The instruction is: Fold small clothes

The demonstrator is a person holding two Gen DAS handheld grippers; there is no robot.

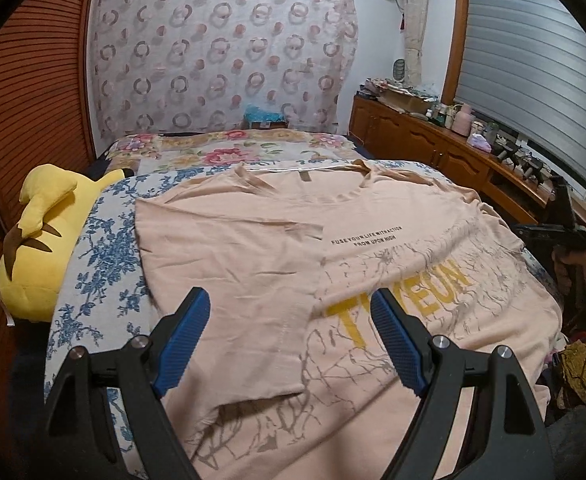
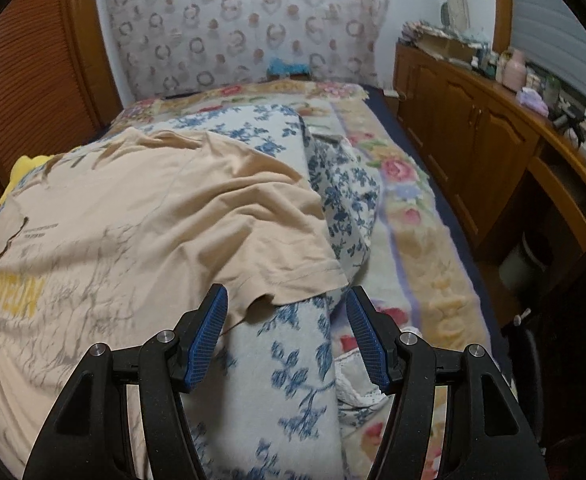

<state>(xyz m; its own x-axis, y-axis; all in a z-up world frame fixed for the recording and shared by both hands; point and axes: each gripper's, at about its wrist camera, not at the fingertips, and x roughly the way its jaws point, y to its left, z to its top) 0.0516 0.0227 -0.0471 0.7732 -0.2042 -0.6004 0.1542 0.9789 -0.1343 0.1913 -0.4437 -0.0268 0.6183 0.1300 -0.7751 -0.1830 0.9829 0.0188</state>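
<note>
Right gripper (image 2: 287, 334): jaws apart, nothing between the blue pads, tips hanging just short of the free sleeve hem. Left gripper (image 1: 289, 340): jaws spread wide, empty, poised over the middle of the shirt above the yellow lettering.

Peach T-shirt (image 1: 373, 264): lies face up, spread across the blue-flowered blanket (image 1: 105, 240) on the bed, collar toward the headboard. Left side is already folded in over the chest print; right sleeve (image 2: 277, 256) hangs free, draped over the blanket's rounded edge.

Risks, as judged from here:
- Sleeve hem lies directly on the soft blanket. A deep bite likely pinches blanket together with the cloth, and the lift then drags the bedding and shifts the whole shirt.
- A shallow bite on the hem's curled corner may slip out mid-carry, dropping the sleeve in a heap.
- Body of the shirt is wrinkled near the shoulder; folding over it would lock creases in and leave an uneven edge.
- With nothing pinning the shirt, a pull from the right could undo the left fold.

Yellow plush toy (image 1: 37, 248) sits at the far left edge, clear of the work. Wooden cabinet (image 2: 473, 140) runs along the right wall.
</note>
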